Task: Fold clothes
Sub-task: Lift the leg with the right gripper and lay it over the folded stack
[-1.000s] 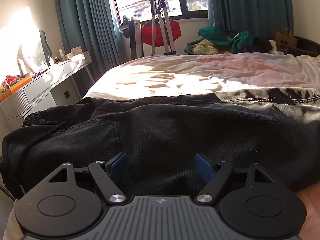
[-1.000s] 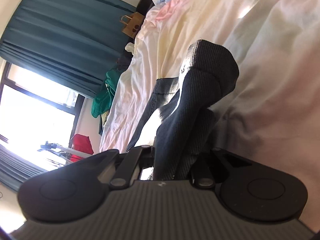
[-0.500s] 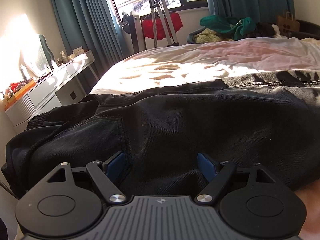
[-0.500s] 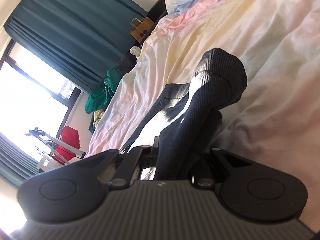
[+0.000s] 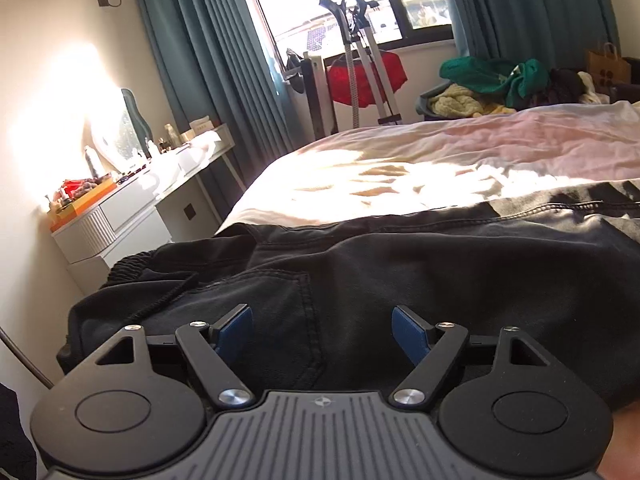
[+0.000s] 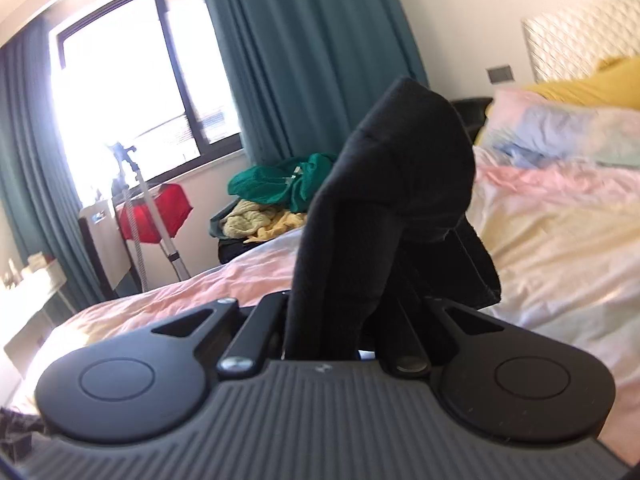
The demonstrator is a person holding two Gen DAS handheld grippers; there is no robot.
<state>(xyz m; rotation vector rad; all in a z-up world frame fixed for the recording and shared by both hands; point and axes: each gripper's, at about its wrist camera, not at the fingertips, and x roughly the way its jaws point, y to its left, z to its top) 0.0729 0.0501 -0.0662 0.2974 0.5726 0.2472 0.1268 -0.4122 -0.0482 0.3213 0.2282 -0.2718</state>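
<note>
Black trousers lie spread across the near edge of the bed, waistband and drawstring to the left, a back pocket just ahead of my left gripper. That gripper is open and empty, its blue pads apart low over the cloth. In the right wrist view my right gripper is shut on a bunched end of the black trousers, held up above the bed so the cloth stands in a hump and hides the fingertips.
The bed has a pale pink and yellow sheet, pillows at its head. A white dresser with clutter stands left. A garment steamer, a red item and a heap of clothes stand by the window.
My right gripper has lifted and swung upright with the trouser end, now facing the window. My left gripper has tilted up slightly and stays open over the trousers.
</note>
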